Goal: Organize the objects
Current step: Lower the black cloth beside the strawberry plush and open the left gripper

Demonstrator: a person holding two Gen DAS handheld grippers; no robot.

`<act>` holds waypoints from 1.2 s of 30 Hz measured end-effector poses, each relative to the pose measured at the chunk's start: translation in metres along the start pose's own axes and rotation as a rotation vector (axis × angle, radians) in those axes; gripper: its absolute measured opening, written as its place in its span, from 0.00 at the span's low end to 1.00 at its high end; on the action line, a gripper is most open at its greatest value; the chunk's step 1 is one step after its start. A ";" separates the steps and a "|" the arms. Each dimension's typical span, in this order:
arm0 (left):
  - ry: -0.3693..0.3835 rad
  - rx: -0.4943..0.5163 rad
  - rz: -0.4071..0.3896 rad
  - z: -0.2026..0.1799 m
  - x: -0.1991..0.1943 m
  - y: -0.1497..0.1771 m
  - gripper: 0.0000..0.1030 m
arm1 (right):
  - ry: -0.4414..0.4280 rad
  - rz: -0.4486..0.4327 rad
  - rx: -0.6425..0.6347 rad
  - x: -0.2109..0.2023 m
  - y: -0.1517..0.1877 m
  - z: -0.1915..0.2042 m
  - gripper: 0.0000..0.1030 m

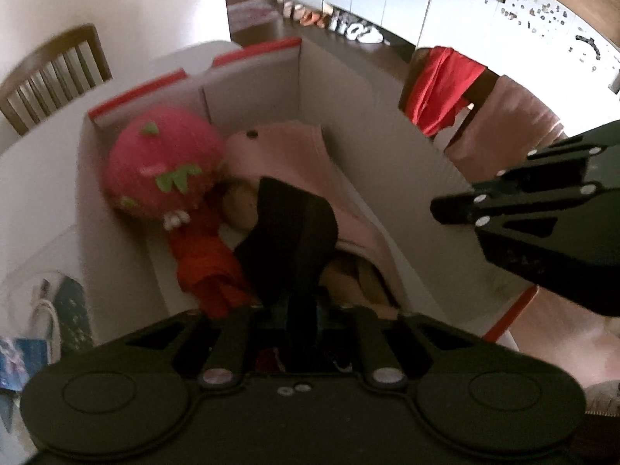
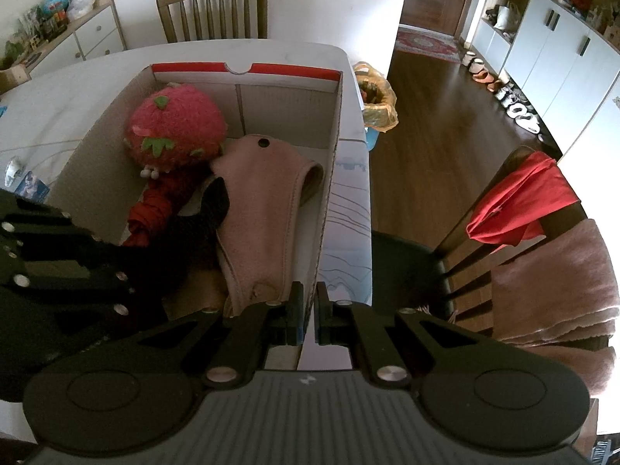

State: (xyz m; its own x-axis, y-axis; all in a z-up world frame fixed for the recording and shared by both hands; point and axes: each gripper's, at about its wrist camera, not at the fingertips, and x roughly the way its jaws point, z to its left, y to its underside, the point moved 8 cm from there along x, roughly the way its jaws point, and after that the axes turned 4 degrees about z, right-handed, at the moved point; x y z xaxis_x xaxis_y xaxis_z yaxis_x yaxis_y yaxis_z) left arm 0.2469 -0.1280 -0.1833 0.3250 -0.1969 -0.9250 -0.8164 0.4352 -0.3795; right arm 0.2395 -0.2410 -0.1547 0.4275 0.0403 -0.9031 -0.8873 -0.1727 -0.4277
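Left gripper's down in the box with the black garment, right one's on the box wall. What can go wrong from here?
1. The black garment runs into the left gripper; whether it is free is unclear, so it may snag and drag back out on withdrawal.
2. The right gripper is shut on the thin cardboard box wall; a pull could bend it or tip the box.

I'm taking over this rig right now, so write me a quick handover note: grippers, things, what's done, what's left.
Left gripper: down inside the box, with the black garment running between its jaws; blur hides whether it is gripped.
Right gripper: shut on the box, clamping its right wall.
Done: strawberry plush, pink garment and red cloth lie in the box.
Left: probably leave the black garment in the box, then withdraw.
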 end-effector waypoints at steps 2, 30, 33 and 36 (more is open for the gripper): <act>0.003 -0.003 0.016 0.000 0.004 0.001 0.16 | -0.001 0.000 0.003 0.001 0.000 0.000 0.05; 0.000 -0.042 -0.082 0.003 -0.031 -0.003 0.69 | -0.003 0.001 0.008 0.002 0.001 0.001 0.04; -0.004 -0.046 -0.110 0.004 -0.040 -0.005 0.76 | -0.001 0.001 0.007 0.002 0.001 0.002 0.04; -0.008 -0.051 -0.132 0.006 -0.047 -0.005 0.79 | -0.002 0.002 0.008 0.002 0.001 0.002 0.04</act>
State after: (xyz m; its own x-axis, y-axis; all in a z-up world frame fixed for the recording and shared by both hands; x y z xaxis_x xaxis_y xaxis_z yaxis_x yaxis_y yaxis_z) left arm 0.2382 -0.1160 -0.1378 0.4343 -0.2426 -0.8675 -0.7897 0.3608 -0.4962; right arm 0.2388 -0.2395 -0.1571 0.4252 0.0424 -0.9041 -0.8895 -0.1650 -0.4261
